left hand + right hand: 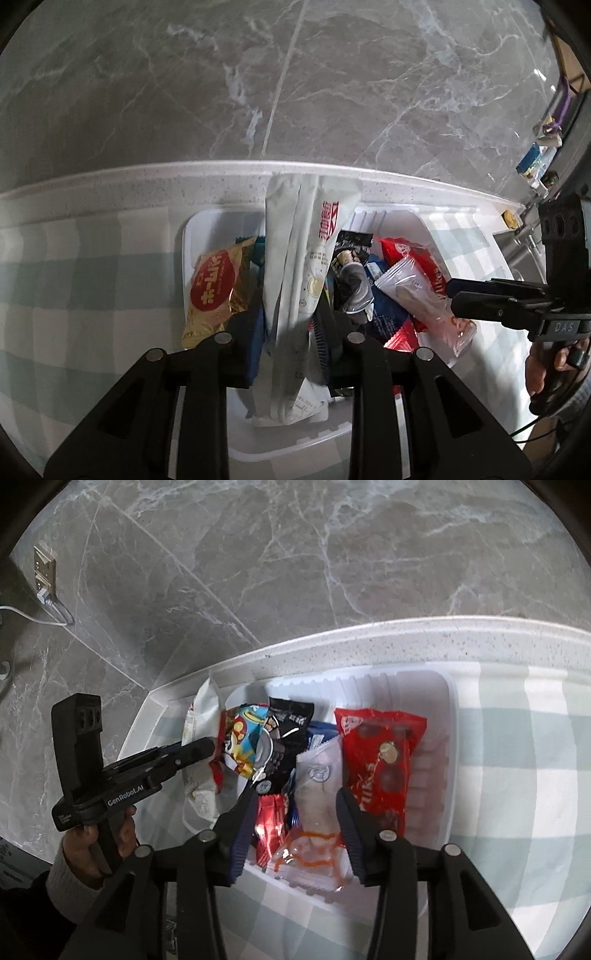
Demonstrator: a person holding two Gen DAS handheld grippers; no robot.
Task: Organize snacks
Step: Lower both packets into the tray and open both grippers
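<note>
A white plastic bin [192, 236] [448, 738] on a checked cloth holds several snack packets. My left gripper [291, 332] is shut on a long white packet with red lettering [299, 258], held upright over the bin; it also shows in the right wrist view [201, 716]. My right gripper [295, 812] is open, its fingers astride a clear packet with orange print [314, 812] [424, 295] that lies in the bin. A red chocolate bag [380, 753], a black packet [291, 723], a colourful packet [243, 734] and a gold and red packet [214, 284] lie in the bin.
A speckled white counter edge [184, 173] runs behind the bin, below a grey marble wall [332, 74]. A wall socket with a white cable [46, 579] is at the left. Small items stand on a shelf [535, 158] at the far right.
</note>
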